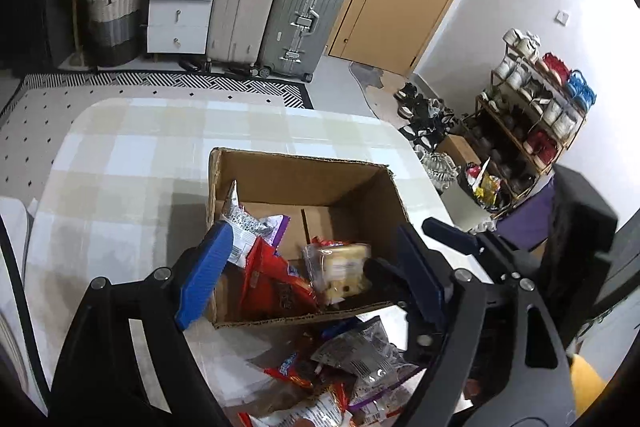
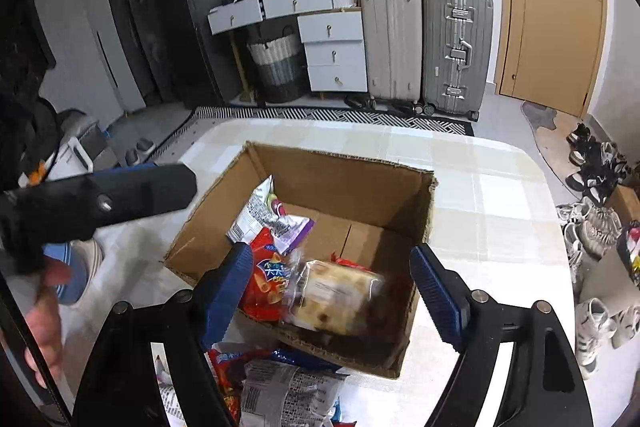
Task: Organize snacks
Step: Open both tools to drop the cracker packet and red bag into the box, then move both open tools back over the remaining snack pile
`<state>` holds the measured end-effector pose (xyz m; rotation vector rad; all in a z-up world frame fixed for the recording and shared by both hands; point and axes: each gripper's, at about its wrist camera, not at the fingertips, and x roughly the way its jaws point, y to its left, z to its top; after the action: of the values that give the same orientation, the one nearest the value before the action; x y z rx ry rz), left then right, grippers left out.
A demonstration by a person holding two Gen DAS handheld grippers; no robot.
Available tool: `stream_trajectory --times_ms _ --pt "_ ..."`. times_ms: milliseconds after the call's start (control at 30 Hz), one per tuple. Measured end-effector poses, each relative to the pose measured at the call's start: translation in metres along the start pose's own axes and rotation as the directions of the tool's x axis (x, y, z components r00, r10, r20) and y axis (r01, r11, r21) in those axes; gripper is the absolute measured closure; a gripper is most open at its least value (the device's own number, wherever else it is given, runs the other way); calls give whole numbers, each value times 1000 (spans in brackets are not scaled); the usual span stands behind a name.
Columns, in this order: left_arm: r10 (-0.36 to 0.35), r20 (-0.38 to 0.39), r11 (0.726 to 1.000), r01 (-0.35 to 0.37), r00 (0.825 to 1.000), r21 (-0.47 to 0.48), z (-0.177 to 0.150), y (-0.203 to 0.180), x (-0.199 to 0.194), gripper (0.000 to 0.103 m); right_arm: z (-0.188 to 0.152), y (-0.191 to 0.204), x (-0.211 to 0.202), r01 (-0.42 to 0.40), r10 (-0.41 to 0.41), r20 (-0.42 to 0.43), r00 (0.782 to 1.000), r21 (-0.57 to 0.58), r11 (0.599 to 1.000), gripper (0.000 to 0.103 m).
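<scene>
**Both grippers empty above the carton: hazards at the next pick**

Currently the cardboard box [image 2: 320, 187] stands open on the checked tablecloth [image 1: 120, 155], and it holds several snacks: a clear-wrapped cake packet [image 2: 336, 295] blurred near the front wall, a red snack bag [image 2: 264, 287] beside it, and a silver-and-purple packet [image 2: 272, 219] leaning on the left wall. The loose snack pile [image 1: 352, 367] lies on the cloth just outside the front wall of the box.

Tool state:
- left gripper [image 1: 308, 267]: jaws spread wide, nothing between the blue pads, poised above the front of the box
- right gripper [image 2: 332, 287]: jaws likewise wide and empty, poised above the same corner

Judged progress: part of the stock is boxed; the pile outside remains to be moved.

Risks from this position:
1. Collision. Both grippers crowd the same box corner, with the right gripper close at the left gripper's side. A simultaneous descent to the pile could make the fingers clash.
2. Box displacement. The carton looks light and unsecured. A finger catching the front wall could push or tip it.
3. Poor grasp. The wrappers overlap and appear slippery. Closing on a loose edge may drag up two packets or let one slide out over the cloth.
4. Crushing. The cake packet looks soft, so heavier packets dropped on it may deform it
</scene>
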<state>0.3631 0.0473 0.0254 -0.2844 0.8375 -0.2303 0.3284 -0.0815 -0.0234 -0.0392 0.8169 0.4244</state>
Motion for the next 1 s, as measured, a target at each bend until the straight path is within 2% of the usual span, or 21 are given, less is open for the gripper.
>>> stream_trajectory --times_ms 67,233,367,467,600,700,767,1000 --pt "14 8 1000 -15 1000 20 -1 -1 -9 22 -1 2 -3 26 -26 12 1000 -10 1000 20" --pt "28 18 999 -29 999 39 -6 -7 -28 22 -6 -2 -14 6 -6 15 1000 31 1000 19" --pt "35 32 999 -37 999 39 -19 -12 -52 21 -14 0 -41 -29 26 42 999 68 997 19" --pt "44 42 998 -45 998 40 -32 -20 -68 19 -26 7 -66 -43 38 76 996 68 997 13" --pt "60 58 996 -64 996 59 -62 -32 -99 18 -47 17 -98 -51 43 110 993 65 997 9" --pt "62 68 996 -66 996 63 -87 -40 -122 11 -66 22 -117 -57 47 123 991 83 995 5" --pt "71 88 995 -77 994 64 -105 -45 -138 1 -80 24 -129 -61 49 120 992 100 993 5" --pt "86 109 995 -92 990 49 -164 -55 -184 1 -130 31 -171 -67 49 134 990 133 989 5"
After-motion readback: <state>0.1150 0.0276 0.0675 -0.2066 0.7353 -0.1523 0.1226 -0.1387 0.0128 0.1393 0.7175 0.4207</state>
